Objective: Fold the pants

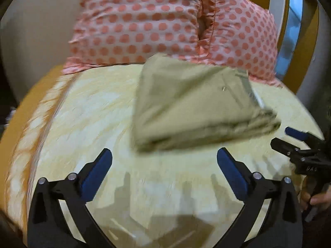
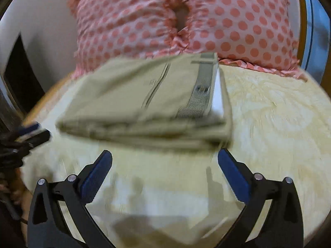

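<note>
Blurrily, folded pants (image 1: 198, 105) lie beyond the left gripper (image 1: 164, 155) and right gripper (image 2: 164, 155), both spread wide, empty.

This is a bedroom in a home. The working surface is a bed (image 1: 86, 111) covered with a pale yellow spread whose faint swirling pattern shows best in the right wrist view. At its head two plump pillows (image 1: 144, 20) in pink cases with coral polka dots and ruffled edges lean side by side against a plain light wall (image 1: 37, 33). An orange-tan edge (image 1: 31, 95) shows along the left side of the bed. Behind the pillows to the right runs a wooden frame (image 1: 283, 10) with a bluish pane or mirror (image 1: 291, 37); blur hides which. A folded pair of khaki pants (image 1: 196, 103) lies on the spread, ordinary household laundry.
</note>
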Available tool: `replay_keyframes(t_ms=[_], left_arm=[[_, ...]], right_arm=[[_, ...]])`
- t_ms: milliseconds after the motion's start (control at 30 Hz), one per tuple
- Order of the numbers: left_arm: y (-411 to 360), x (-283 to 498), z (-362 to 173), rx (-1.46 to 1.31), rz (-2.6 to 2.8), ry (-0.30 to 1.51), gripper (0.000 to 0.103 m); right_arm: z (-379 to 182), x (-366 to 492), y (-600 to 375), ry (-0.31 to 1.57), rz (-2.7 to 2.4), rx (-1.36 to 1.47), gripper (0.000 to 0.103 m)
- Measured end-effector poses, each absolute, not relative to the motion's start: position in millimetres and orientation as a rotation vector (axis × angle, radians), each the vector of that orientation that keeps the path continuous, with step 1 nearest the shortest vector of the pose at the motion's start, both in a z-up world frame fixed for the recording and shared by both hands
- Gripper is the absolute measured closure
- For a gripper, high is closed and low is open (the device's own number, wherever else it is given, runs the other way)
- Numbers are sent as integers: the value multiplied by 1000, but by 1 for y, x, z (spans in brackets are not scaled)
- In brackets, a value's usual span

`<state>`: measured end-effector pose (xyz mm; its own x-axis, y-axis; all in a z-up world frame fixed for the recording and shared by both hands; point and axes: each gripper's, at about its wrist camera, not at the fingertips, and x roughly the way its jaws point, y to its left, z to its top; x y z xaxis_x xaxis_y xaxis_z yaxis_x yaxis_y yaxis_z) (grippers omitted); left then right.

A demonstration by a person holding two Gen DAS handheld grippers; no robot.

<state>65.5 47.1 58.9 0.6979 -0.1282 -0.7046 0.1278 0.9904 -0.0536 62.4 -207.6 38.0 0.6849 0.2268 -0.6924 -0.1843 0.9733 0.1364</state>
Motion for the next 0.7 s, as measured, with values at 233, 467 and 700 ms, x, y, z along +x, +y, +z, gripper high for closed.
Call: replay_keyframes(t_ms=[233,467,700], left_arm=[[48,38,32,-30,-68,837,2],[39,28,19,30,-19,802,2],[40,25,18,23,-6,782,2]], right_arm=[[12,53,-172,805,140,13,1],[4,39,-167,752,62,31,1],[4,38,-167,745,62,31,1]])
